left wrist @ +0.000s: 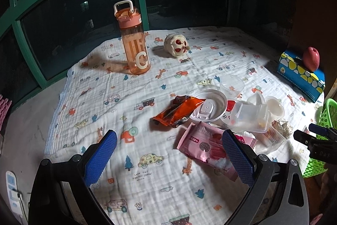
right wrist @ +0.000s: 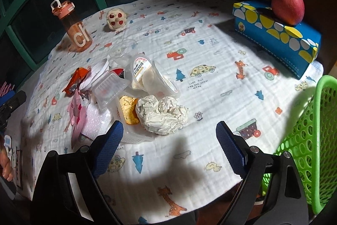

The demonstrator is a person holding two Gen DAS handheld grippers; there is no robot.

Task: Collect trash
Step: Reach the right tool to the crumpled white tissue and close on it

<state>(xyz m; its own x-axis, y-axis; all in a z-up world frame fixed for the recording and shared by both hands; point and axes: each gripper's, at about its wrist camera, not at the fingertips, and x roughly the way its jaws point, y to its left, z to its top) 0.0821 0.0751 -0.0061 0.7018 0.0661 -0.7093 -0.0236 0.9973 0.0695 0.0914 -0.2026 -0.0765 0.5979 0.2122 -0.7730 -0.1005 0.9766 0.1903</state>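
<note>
Both grippers gape wide, holding nothing. The pink wrapper lies under the left gripper (by its right finger). Crumpled paper sits just ahead of the right gripper

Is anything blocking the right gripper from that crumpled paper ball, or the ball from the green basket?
Nothing visible does. The right gripper is open, with the crumpled paper ball just ahead of its fingers. Only bare cloth lies between the ball and the green basket.
</note>
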